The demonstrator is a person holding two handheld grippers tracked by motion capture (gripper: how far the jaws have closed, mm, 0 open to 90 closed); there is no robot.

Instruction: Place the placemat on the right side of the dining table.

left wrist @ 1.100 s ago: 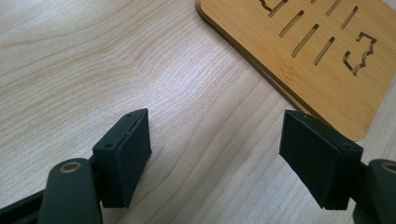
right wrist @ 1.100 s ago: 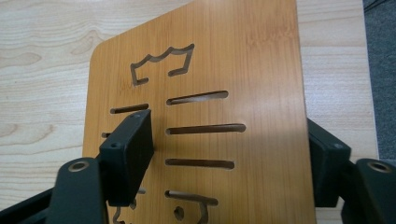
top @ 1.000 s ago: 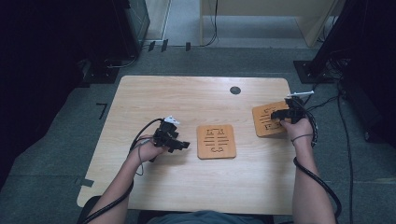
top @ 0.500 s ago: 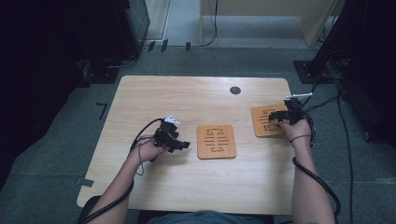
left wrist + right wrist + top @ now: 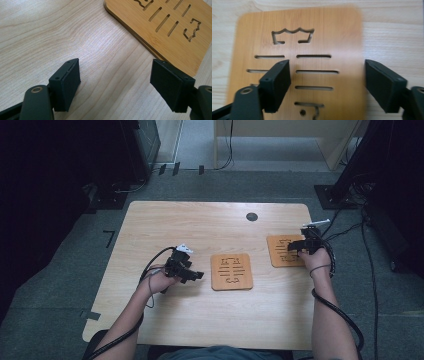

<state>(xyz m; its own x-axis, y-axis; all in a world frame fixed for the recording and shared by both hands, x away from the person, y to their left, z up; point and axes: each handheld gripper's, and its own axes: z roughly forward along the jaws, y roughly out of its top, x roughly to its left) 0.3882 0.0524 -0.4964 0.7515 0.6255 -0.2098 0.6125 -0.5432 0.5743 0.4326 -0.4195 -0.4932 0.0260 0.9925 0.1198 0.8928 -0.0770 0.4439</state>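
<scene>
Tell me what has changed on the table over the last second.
Very little. The right gripper hovers over the right-hand wooden board; its jaws have just been closing slightly, gripping nothing. The left gripper stays open beside the middle board. Both boards lie where they were on the table.

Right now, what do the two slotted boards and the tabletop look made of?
Centre board and right board: likely bamboo or plywood, amber, smooth satin finish; fine straight grain, a layered edge in the left gripper view, cleanly cut slots and crown shapes. Tabletop: pale wood-grain surface, matte; solid wood or printed laminate, can't tell.
</scene>
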